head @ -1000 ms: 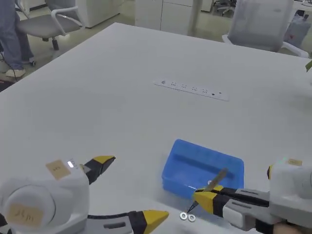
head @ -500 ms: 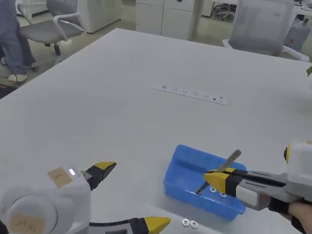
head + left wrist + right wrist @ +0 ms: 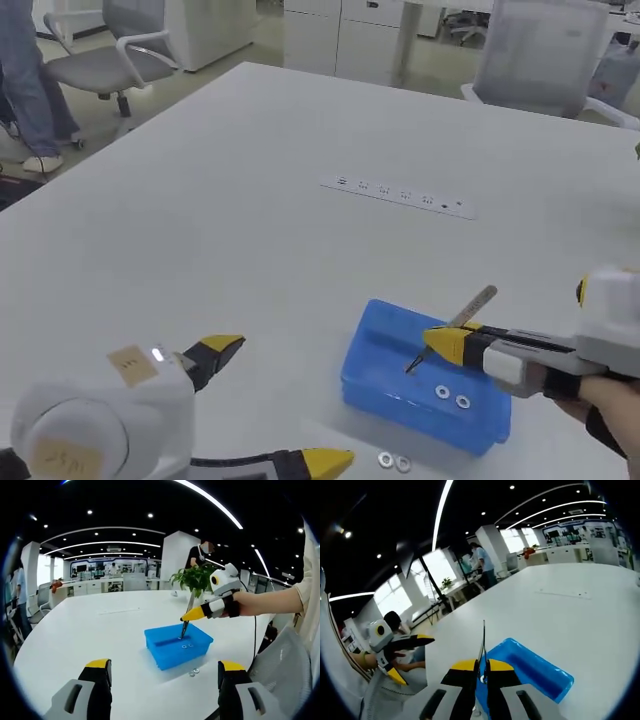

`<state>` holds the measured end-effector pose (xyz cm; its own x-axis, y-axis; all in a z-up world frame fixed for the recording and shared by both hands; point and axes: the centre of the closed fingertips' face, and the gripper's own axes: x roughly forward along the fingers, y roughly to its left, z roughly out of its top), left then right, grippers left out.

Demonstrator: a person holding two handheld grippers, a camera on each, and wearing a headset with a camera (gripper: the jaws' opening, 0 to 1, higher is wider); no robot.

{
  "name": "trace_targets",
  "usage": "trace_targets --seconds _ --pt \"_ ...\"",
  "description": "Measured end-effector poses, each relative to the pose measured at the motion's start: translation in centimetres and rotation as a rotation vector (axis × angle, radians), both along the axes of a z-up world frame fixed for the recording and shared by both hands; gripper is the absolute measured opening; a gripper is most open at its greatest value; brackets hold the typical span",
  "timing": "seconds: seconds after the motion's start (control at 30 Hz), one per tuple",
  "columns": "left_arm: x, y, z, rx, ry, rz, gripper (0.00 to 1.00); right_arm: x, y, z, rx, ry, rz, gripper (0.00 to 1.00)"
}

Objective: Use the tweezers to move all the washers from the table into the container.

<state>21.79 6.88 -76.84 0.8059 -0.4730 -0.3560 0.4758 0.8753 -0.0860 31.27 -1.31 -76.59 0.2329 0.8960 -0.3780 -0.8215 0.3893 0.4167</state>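
Right hand-held gripper is clamping the tweezers, jaws pressed together on the shaft. Tweezer tips are pointing down into the blue container, hovering just above its floor. Two washers are lying inside, at about 4 o'clock of the tips. Tips are looking empty, though they are too small to tell for sure. Left hand-held gripper is hanging at 8 o'clock of the container, jaws wide apart, gripping nothing. Two more washers are lying side by side on the desk, just off the container's 6 o'clock wall. Judging by this, the task is running about half done: two in, two waiting outside. Next, the tweezers are probably needing to lift clear of the wall and drop to the 6 o'clock pair, likely taking one washer per trip.
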Motion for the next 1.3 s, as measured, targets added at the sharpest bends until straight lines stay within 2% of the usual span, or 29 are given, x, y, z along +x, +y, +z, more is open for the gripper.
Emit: trace_targets --seconds 0.23,0.47,0.8,1.13,1.3 --pt "0.0 0.0 0.0 0.003 0.001 -0.002 0.89 1.3 0.0 -1.4 -0.047 -0.006 -0.030 0.03" --pt "0.0 -0.1 -0.1 0.007 0.003 -0.006 0.89 2.3 -0.2 -3.5 -0.127 -0.042 -0.025 0.03" --pt "0.0 -0.1 -0.1 0.009 0.004 -0.007 0.89 1.8 0.3 -5.8 -0.239 -0.125 0.027 0.03" --pt "-0.1 -0.1 -0.3 0.019 0.009 -0.012 0.88 1.2 0.7 -6.5 -0.301 -0.221 0.096 0.03" --pt "-0.1 -0.1 -0.4 0.021 0.011 -0.012 0.88 1.3 0.7 -6.5 -0.305 -0.242 0.102 0.04"
